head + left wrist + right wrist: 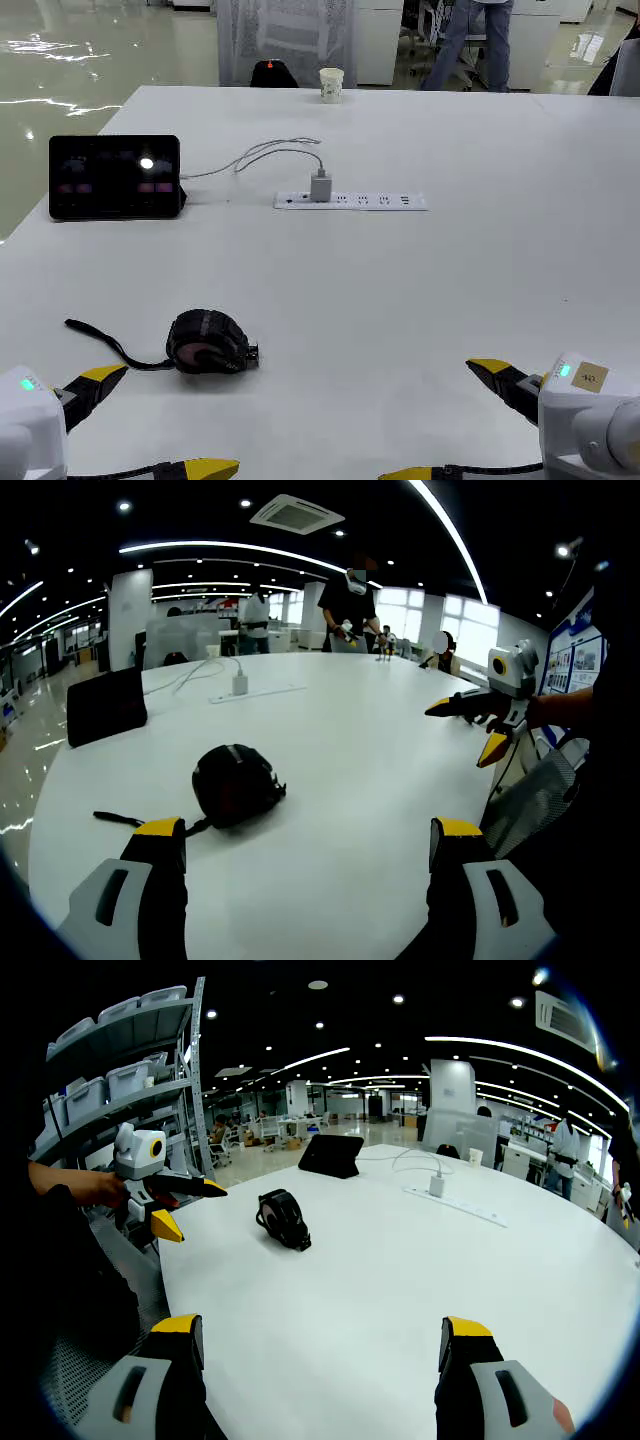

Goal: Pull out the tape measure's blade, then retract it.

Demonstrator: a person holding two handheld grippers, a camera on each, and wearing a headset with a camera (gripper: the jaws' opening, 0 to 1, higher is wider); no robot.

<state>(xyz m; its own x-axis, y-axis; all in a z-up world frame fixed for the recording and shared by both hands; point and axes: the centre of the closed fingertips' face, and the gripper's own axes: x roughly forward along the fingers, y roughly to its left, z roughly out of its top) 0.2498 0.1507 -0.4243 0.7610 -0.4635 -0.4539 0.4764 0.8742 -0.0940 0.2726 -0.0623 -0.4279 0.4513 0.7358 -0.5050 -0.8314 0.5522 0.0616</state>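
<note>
A black tape measure (209,343) lies on the white table (400,280) at the near left, its black wrist strap (100,338) trailing to the left; no blade is out. It also appears in the left gripper view as tape measure (236,783) and in the right gripper view as tape measure (282,1218). My left gripper (165,420) stands open just in front of the tape measure, apart from it, with yellow-tipped fingers (160,829). My right gripper (450,418) is open at the near right, holding nothing.
A black tablet (115,177) stands at the back left. A white power strip (350,200) with a charger and cable lies mid-table, and a paper cup (331,84) sits at the far edge. A person (478,40) stands beyond the table.
</note>
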